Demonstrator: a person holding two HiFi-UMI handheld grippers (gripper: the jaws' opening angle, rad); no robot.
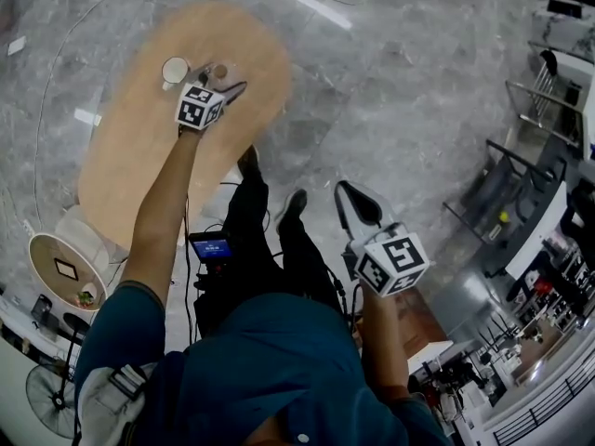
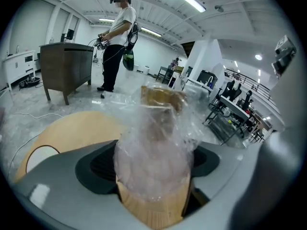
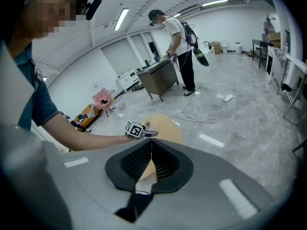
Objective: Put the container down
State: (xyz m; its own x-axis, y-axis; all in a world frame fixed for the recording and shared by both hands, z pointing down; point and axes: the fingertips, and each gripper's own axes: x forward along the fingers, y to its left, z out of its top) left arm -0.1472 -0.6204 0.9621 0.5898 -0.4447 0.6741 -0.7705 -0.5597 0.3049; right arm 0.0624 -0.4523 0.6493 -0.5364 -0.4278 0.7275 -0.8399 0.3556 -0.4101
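My left gripper (image 1: 226, 89) reaches out over an oval wooden table (image 1: 130, 165) and is shut on a container. The container (image 2: 154, 157) is a tan, wood-coloured tub wrapped in crinkled clear plastic; it fills the left gripper view between the jaws of my left gripper (image 2: 153, 181). In the head view the container (image 1: 220, 71) shows only as a small brown spot past the jaw tips, and whether it touches the tabletop is unclear. My right gripper (image 1: 351, 198) hangs near my body above the floor. In its own view the right gripper (image 3: 151, 150) is shut with nothing in it.
A white cup (image 1: 175, 70) stands on the table just left of the container. Another person (image 2: 117, 37) stands at a dark cabinet (image 2: 67, 63) beyond the table. Cables (image 3: 211, 114) trail across the marble floor. Metal racks (image 1: 521, 193) crowd the right side, and a small round white table (image 1: 63, 269) is at lower left.
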